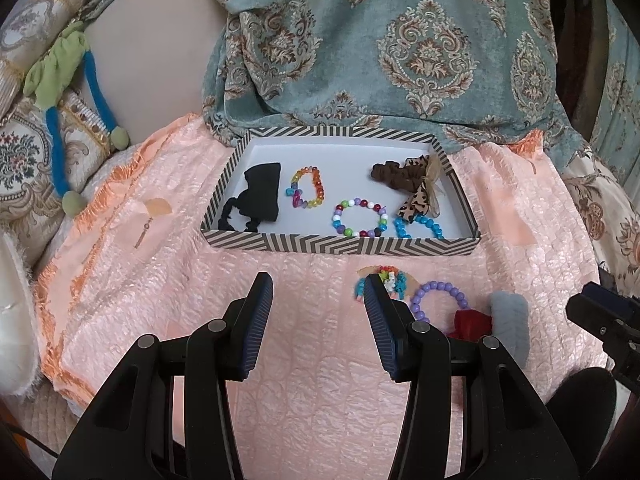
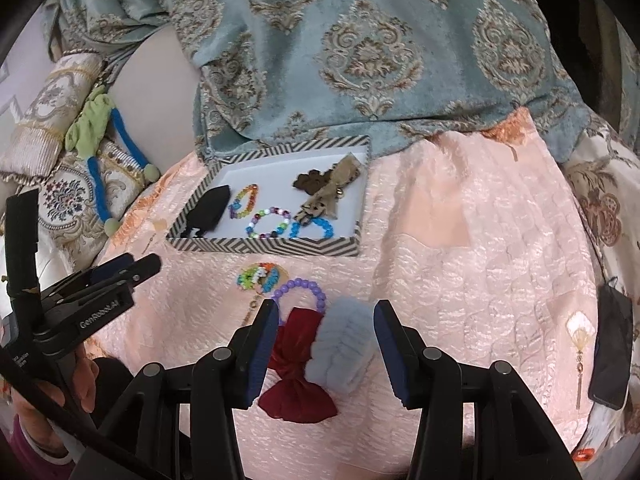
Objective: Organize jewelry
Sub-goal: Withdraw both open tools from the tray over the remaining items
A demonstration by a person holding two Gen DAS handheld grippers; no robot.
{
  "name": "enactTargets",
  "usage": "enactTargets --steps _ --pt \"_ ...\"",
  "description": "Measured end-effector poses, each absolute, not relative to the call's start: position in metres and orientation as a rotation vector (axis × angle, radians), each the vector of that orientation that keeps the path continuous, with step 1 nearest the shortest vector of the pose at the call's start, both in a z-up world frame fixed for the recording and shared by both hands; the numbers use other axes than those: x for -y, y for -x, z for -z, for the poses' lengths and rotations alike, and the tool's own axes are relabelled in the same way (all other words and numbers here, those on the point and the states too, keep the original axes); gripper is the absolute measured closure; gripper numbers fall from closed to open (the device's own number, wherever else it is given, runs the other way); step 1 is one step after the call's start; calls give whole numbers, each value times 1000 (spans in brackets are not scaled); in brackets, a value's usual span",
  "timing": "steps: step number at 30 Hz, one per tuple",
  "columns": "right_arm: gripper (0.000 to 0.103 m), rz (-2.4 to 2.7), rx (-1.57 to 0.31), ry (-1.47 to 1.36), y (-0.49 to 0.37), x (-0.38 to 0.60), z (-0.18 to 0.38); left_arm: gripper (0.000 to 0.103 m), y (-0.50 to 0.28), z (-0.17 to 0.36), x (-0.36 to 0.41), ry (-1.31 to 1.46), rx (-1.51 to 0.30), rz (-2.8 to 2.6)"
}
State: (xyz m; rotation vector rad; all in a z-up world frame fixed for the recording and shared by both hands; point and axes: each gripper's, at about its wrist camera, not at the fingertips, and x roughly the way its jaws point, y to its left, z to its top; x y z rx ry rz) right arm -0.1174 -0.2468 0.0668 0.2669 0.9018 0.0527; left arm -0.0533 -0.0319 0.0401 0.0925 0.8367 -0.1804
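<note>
A striped box point(image 1: 340, 245) on the pink cloth holds a black scrunchie point(image 1: 262, 196), a rainbow bracelet point(image 1: 309, 192), a mixed-bead bracelet point(image 1: 360, 219), a blue bracelet point(image 1: 420, 227) and a brown scrunchie with a leopard bow point(image 1: 408, 184). In front of the box lie a small colourful bead piece point(image 2: 260, 276), a purple bracelet point(image 2: 300, 290), a red bow point(image 2: 298, 364) and a grey fluffy scrunchie point(image 2: 344, 344). My right gripper point(image 2: 326, 314) is open, with the bow and the fluffy scrunchie lying between its fingers. My left gripper point(image 1: 318, 292) is open over bare cloth, nothing between its fingers.
A teal patterned throw point(image 1: 400, 40) hangs behind the box. A green and blue soft toy point(image 1: 60, 80) lies on cushions at the left. A dark phone point(image 2: 612, 344) rests at the right edge of the pink cloth point(image 2: 460, 280). A hand point(image 2: 44, 396) holds the left gripper point(image 2: 144, 266).
</note>
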Motion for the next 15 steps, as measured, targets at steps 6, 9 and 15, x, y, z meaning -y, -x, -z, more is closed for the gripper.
enactTargets --steps 6,9,15 --pt "55 -18 -919 -318 115 262 -59 56 45 -32 25 -66 -868 173" --pt "55 -26 -922 -325 114 263 -57 56 44 -28 26 -73 -878 174" --pt "38 -41 -982 -328 109 259 -33 56 34 -14 24 -46 -937 196"
